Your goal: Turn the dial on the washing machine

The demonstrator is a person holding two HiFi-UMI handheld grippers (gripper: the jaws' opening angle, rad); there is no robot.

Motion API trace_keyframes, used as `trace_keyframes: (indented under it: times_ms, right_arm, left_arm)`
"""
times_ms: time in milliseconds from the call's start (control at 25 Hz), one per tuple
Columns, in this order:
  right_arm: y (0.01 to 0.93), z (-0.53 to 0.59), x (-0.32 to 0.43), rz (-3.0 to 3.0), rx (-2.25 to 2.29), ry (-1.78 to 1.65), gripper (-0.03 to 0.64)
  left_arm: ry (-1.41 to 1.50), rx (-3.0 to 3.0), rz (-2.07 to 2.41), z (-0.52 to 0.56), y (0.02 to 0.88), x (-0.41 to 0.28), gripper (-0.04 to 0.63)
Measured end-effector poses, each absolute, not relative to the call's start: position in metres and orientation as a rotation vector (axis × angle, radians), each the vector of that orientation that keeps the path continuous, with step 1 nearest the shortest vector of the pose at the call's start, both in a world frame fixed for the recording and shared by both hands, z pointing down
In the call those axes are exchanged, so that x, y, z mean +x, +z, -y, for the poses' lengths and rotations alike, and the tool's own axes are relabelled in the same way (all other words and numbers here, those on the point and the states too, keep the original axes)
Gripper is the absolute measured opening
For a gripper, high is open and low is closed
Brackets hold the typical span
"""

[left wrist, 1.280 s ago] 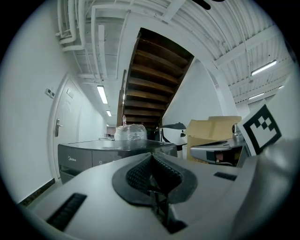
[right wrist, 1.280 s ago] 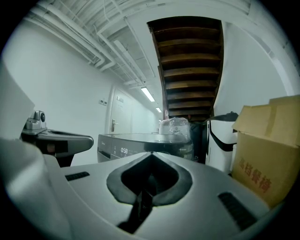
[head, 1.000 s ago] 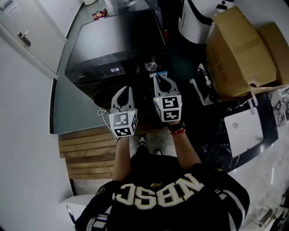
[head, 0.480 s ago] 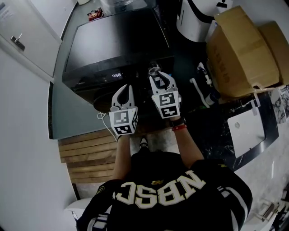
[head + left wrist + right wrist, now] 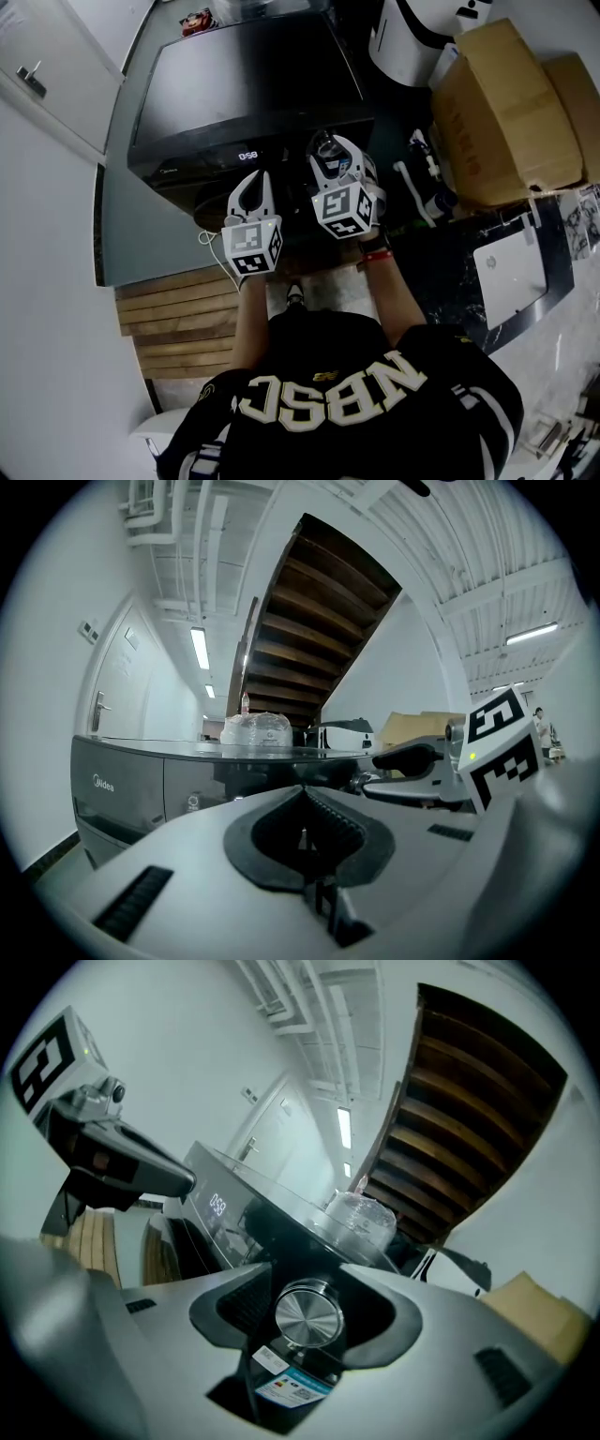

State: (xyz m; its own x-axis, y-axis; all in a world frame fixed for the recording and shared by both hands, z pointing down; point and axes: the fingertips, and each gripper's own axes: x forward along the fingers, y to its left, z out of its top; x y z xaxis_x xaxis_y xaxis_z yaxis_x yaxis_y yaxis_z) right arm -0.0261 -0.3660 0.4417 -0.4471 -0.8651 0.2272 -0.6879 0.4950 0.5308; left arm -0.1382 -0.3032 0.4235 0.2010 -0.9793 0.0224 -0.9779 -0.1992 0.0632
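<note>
A dark washing machine [image 5: 244, 84] stands in front of me, its lit display [image 5: 247, 155] on the front panel. To the right of the display sits the round metal dial [image 5: 323, 145]. My right gripper [image 5: 330, 150] is at the dial. In the right gripper view the dial [image 5: 308, 1314] sits between the jaws, which are opening, with a gap on each side of it. My left gripper [image 5: 251, 183] hangs shut and empty below the display, left of the right one.
Cardboard boxes [image 5: 506, 103] and a white appliance [image 5: 412, 37] stand right of the machine. A wooden pallet [image 5: 183, 314] lies at lower left, a white door [image 5: 47, 66] at far left. A plastic-wrapped bundle [image 5: 361, 1222] rests on the machine's top.
My right gripper has moved forward onto the dial and its jaws have spread apart around it. The left gripper has stayed roughly in place.
</note>
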Motion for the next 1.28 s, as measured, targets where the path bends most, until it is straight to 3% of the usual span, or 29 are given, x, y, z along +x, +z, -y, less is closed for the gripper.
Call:
trace_keyframes:
  times_ms: [320, 600, 1280]
  right_arm:
    - [0.455, 0.375, -0.032, 2.135, 1.215, -0.632, 0.221]
    - [0.455, 0.379, -0.031, 2.066, 1.229, -0.683, 0.178]
    - [0.449, 0.381, -0.026, 2.192, 1.307, -0.523, 0.163]
  left_arm:
    - [-0.046, 2.371, 1.941, 0.308, 0.426, -0.149, 0.014]
    - [-0.061, 2.372, 1.933, 0.313, 0.427, -0.154, 0.014]
    - [-0.075, 2.385, 1.902, 0.324, 0.429, -0.146, 0.014]
